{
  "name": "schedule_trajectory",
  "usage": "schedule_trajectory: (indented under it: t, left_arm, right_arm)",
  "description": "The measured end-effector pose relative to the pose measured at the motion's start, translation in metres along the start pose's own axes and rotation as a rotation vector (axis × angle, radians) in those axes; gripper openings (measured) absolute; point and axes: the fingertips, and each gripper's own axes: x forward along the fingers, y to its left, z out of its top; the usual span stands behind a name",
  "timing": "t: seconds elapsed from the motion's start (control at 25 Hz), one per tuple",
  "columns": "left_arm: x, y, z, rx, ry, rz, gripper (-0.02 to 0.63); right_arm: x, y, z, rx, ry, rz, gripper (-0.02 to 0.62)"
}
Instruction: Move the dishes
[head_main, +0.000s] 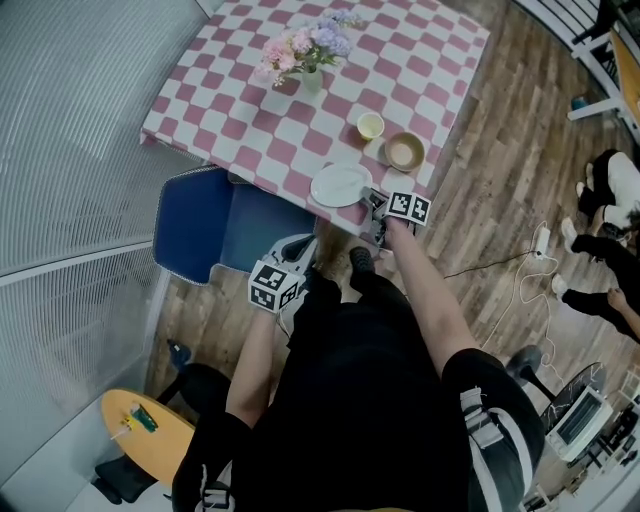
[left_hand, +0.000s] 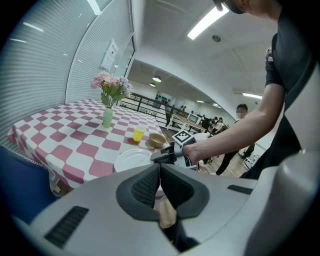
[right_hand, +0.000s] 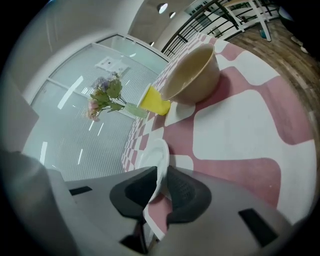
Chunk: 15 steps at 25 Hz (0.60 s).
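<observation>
Now the right gripper (right_hand: 161, 189) is shut tight on the near rim of the plate (right_hand: 153, 156). A fold of the pink and white cloth (right_hand: 235, 130) seems to be pinched in with the rim, low down between the jaws. The plate lies flat at the near edge of the bench (head_main: 250, 150), close to a corner. Just past it stand the bowl (head_main: 405, 151) and the yellow cup (head_main: 370, 125), side by side. The vase (head_main: 310, 80) of flowers is farther off.

The left gripper (left_hand: 160, 182) is shut too, with nothing in it. It hangs low, off the bench, by the person's legs and near the blue chair (head_main: 200, 235).

The step in hand looks like picking up the plate. The hold is only on one thin rim, so I think the plate could tip or slip. A slow lift, with the plate kept level, would be best.

If the cloth really is caught, a pull would drag it, and then the bowl, cup and vase could slide or fall. It may be wise to open a little, let the cloth drop, and grip the rim alone. The left gripper could come up and hold the far side of the plate
</observation>
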Motion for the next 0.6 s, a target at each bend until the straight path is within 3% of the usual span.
schedule_trajectory:
  t: [0.2,0.36,0.56,0.6]
  left_arm:
    - [0.01,-0.009,0.004,0.0,-0.005,0.008,0.023]
    - [0.02,-0.018,0.01,0.005,-0.01,0.015,0.023]
    - [0.033,-0.032,0.02,0.009,-0.024,0.026,0.023]
    - [0.035,-0.034,0.02,0.009,-0.026,0.028,0.023]
  right_arm:
    - [-0.004,0.005,-0.001,-0.041,0.055,0.045,0.161]
    - [-0.018,-0.006,0.005,-0.117,0.085,0.017,0.167]
    - [-0.047,-0.019,0.008,-0.263,0.161,0.059,0.019]
    - [-0.054,-0.022,0.007,-0.29,0.175,0.07,0.017]
